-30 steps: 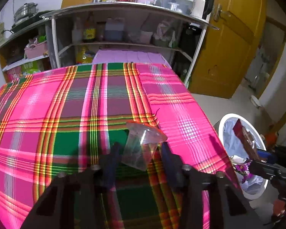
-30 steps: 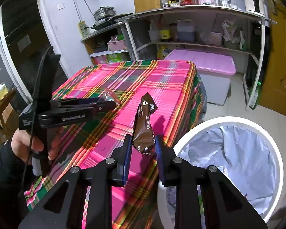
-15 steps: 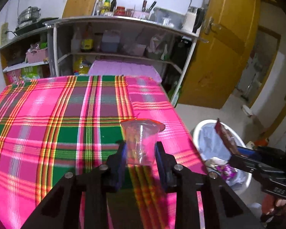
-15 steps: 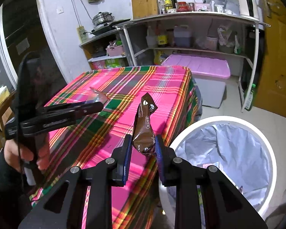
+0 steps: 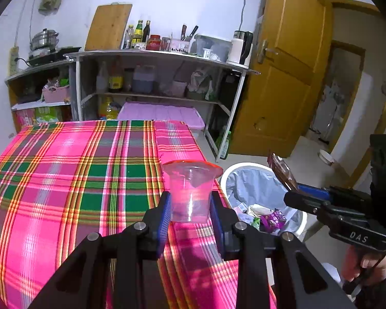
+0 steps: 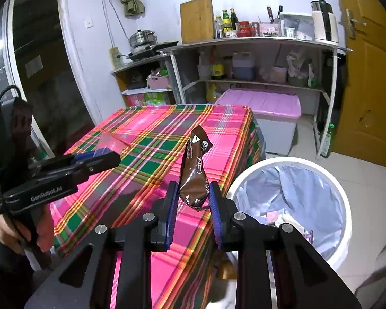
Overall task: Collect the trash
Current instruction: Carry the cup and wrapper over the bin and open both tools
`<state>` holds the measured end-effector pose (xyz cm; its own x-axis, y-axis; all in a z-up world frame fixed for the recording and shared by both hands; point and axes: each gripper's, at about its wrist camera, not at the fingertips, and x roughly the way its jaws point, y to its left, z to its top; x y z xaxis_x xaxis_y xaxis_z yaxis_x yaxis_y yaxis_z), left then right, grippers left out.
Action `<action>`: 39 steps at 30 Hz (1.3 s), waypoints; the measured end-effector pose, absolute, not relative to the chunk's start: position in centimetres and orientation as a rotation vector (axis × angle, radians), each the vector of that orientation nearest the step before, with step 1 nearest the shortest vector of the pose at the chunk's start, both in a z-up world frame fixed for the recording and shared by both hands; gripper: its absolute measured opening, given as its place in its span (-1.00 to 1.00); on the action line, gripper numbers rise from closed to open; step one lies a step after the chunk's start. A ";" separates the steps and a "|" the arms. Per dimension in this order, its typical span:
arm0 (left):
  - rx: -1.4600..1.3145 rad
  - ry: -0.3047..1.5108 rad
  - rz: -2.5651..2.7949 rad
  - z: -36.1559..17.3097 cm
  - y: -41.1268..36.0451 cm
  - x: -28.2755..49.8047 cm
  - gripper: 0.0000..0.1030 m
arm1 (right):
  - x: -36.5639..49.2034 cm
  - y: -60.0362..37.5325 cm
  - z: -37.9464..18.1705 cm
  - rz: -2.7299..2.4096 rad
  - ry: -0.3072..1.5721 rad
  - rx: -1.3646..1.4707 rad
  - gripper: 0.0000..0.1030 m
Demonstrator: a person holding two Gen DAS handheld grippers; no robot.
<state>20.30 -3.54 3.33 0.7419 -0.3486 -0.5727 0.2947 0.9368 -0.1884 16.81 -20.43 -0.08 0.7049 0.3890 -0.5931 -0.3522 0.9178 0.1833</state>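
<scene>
In the left wrist view, the left gripper point(image 5: 190, 212) is clamped on a clear plastic cup point(image 5: 190, 193), which stands upright between the two blue-padded fingers point(image 5: 163, 215), its flared rim above the fingertips, over the right edge of the table with the plaid cloth point(image 5: 72, 180). Beside that edge stands the white trash bin point(image 5: 244, 166) lined with a bluish bag, wrappers lying inside. At the right, the right gripper point(image 5: 293, 195) holds a brown wrapper point(image 5: 283, 172) above the bin. In the right wrist view, the right gripper point(image 6: 194, 202) is closed on the brown coffee sachet point(image 6: 194, 170), pinched at its lower end, its top tilting up and slightly right above the table corner point(image 6: 218, 134). The bin point(image 6: 344, 198) sits just right of the fingers. At the left, the left gripper point(image 6: 100, 159) hovers over the cloth, the cup there barely discernible.
</scene>
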 end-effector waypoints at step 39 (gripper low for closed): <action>0.012 0.687 -0.447 1.3 -13.8 20.8 -0.41 | 15.8 -28.6 -2.5 0.187 0.709 0.150 -0.51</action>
<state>20.84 -13.81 1.33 0.6823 -0.3949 -0.6152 0.4026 0.9054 -0.1346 15.80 -28.61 -2.52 0.7436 0.2209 -0.6311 -0.1197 0.9726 0.1995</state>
